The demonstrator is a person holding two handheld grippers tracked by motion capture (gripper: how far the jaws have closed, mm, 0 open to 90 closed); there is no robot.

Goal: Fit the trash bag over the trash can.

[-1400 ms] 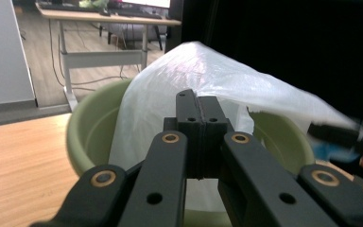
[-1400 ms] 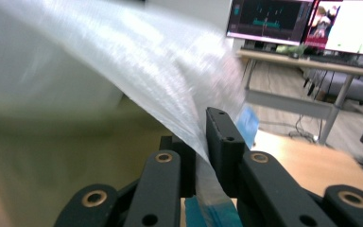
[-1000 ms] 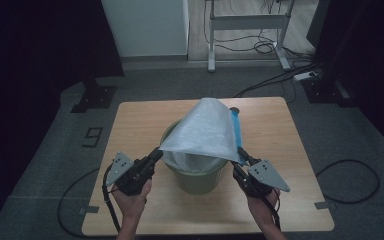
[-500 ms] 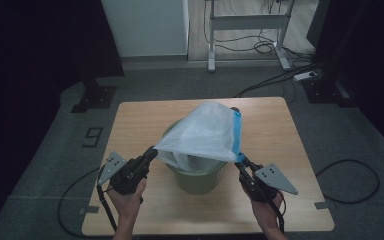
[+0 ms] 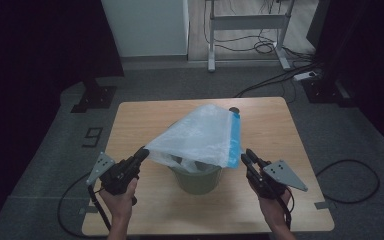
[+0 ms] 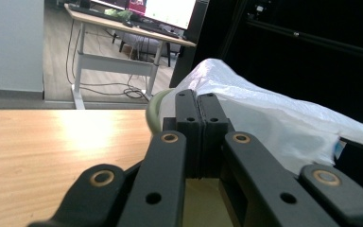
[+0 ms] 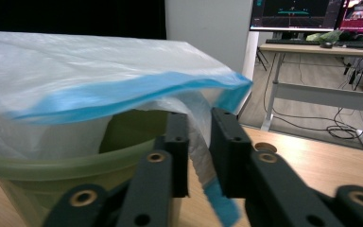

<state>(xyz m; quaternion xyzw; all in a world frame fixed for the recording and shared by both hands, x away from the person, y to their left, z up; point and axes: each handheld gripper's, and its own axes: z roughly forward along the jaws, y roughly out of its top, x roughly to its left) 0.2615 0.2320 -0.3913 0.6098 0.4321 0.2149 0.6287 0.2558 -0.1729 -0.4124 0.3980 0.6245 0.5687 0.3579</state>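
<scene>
**A:** Where do your tongs stand?

**B:** Your left gripper point(image 5: 141, 154) has its jaws pressed tight together. In the left gripper view the two black pads meet with no gap, right at the near-left corner of the white plastic bag point(image 5: 202, 137), and from above that corner runs straight into their tips. I cannot see the film itself between the pads.

**A:** And your right one?

**B:** Your right gripper point(image 5: 246, 156) has just been closing its jaws, and in the right gripper view a strip of the bag's white film with its blue edge band point(image 7: 123, 94) hangs down between the two pads. A narrow gap remains there, with the film filling it, so you are pinching the bag's edge.

**A:** Where is the bag, then?

**B:** It is stretched between your two grippers and held above the green bin point(image 5: 198, 177), draped like a tent over the bin's mouth. The blue band runs along its right side, from the far end down to your right gripper.

**A:** And the bin?

**B:** It stands upright on the wooden table point(image 5: 145, 115), near the front edge, between your two hands. A small dark round object point(image 5: 234, 110) lies on the table just behind the bag. Beyond the table, on the floor, stands a white desk frame point(image 5: 247, 22) with cables under it.
</scene>
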